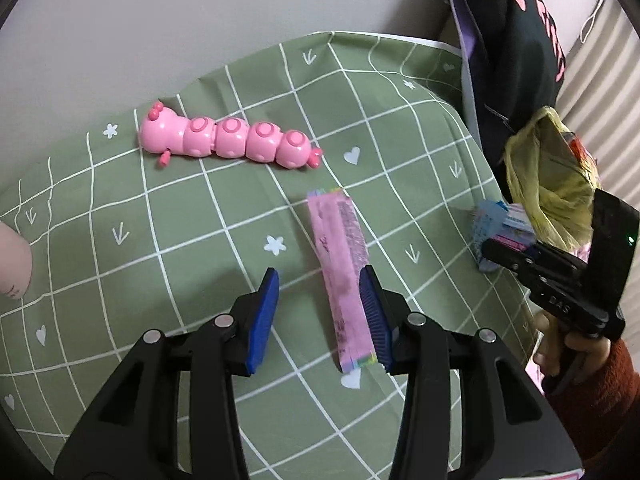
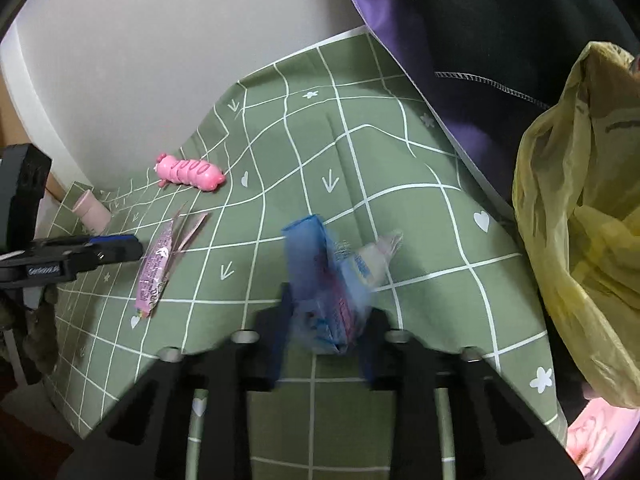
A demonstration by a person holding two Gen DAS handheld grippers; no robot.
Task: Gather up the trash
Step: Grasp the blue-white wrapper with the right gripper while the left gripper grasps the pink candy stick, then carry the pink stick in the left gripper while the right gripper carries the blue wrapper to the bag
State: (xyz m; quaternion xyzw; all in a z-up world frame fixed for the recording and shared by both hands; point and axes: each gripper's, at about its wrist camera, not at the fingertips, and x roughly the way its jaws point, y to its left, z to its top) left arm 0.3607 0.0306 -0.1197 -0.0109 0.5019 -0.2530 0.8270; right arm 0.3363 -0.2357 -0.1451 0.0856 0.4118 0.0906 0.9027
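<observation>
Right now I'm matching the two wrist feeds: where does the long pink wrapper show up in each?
Left wrist: pink wrapper lies centre frame, against the left gripper's right-hand fingertip.
Right wrist: pink wrapper lies left of centre, beside the left gripper.
Shared landmark: pink caterpillar toy, beyond it in both.

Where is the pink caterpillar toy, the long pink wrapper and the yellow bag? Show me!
pink caterpillar toy (image 1: 230, 140), left wrist view, on its middle body segment.
long pink wrapper (image 1: 340, 264), left wrist view, on the middle of its length.
yellow bag (image 2: 580, 208), right wrist view, on its crinkled side.
</observation>
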